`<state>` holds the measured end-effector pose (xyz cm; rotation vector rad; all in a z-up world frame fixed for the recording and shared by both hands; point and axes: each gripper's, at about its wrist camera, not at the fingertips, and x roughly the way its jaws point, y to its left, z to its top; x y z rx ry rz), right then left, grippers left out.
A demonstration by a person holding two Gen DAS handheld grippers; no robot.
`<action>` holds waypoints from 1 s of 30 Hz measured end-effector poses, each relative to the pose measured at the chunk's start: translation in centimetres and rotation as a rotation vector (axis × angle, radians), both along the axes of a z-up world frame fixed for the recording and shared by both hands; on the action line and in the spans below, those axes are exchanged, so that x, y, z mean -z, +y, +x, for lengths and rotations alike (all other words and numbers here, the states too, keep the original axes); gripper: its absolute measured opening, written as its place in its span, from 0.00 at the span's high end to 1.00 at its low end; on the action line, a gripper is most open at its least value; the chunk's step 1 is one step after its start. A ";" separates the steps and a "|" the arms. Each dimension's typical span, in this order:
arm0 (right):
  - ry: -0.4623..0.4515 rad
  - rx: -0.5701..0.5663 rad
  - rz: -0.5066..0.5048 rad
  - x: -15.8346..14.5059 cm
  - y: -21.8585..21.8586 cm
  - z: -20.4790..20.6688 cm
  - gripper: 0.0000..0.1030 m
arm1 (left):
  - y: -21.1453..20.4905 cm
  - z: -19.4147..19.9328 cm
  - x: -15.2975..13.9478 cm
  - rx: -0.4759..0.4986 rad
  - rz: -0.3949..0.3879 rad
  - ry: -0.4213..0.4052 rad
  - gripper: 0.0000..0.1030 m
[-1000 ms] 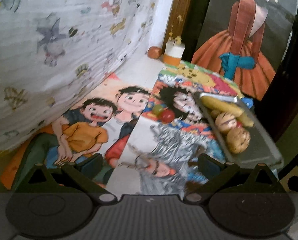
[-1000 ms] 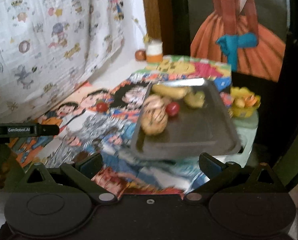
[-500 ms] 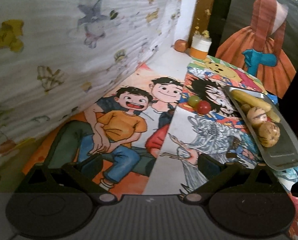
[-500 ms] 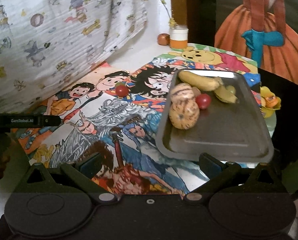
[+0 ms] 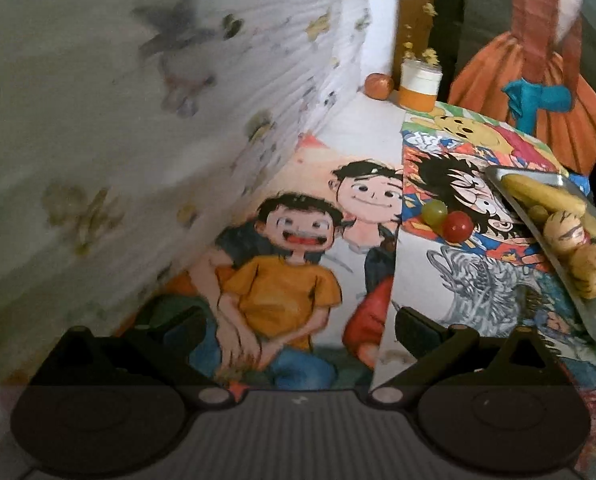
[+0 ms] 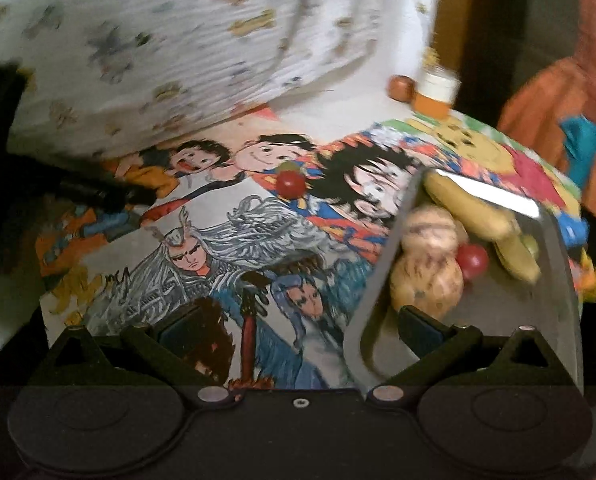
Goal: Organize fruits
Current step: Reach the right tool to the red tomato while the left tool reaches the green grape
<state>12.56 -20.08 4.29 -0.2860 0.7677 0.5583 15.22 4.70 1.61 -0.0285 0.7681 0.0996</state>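
Both my grippers, left (image 5: 298, 330) and right (image 6: 298, 328), gape wide; red tomato (image 5: 457, 227) sits at one o'clock beside green grape (image 5: 434, 212).

Cartoon posters (image 5: 298, 280) covered the table, a printed white cloth (image 5: 158, 120) hung alongside, and at the back an orange-and-white jar (image 5: 419, 86) stood near a dress painting (image 5: 537, 80).

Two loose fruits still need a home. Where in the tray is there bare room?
The near half of the metal tray is bare, between the two tan round fruits and its front rim. The far end is crowded: bananas, red fruit.
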 end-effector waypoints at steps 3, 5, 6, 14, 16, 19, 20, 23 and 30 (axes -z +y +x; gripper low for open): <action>-0.036 -0.117 -0.058 -0.1 0.5 1.0 0.01 | -0.7 1.1 -0.3 0.068 0.073 -0.034 0.00; -0.048 -0.181 -0.099 -0.2 0.8 1.9 0.01 | -1.2 2.0 -0.4 0.121 0.123 -0.058 0.00; -0.048 -0.213 -0.111 -0.2 0.9 2.4 0.01 | -1.5 2.5 -0.4 0.153 0.152 -0.073 0.00; -0.052 -0.498 -0.192 -0.6 1.9 7.0 0.06 | -5.1 5.2 0.5 0.423 0.449 -0.191 0.00; -0.043 -0.555 -0.203 -0.7 2.4 8.1 0.09 | -5.9 5.8 0.6 0.482 0.494 -0.226 0.00; -0.032 -0.623 -0.214 -0.6 3.1 9.6 0.12 | -6.5 7.1 0.7 0.549 0.532 -0.261 0.00; -0.032 -0.640 -0.220 -0.5 3.3 10.1 0.13 | -6.7 7.4 0.7 0.575 0.543 -0.271 0.01; -0.021 -0.674 -0.232 -0.1 3.8 11.5 0.17 | -7.0 8.4 1.0 0.656 0.588 -0.287 0.02; 0.000 -0.691 -0.220 0.7 4.2 13.5 0.20 | -7.5 9.8 1.9 0.800 0.635 -0.270 0.07</action>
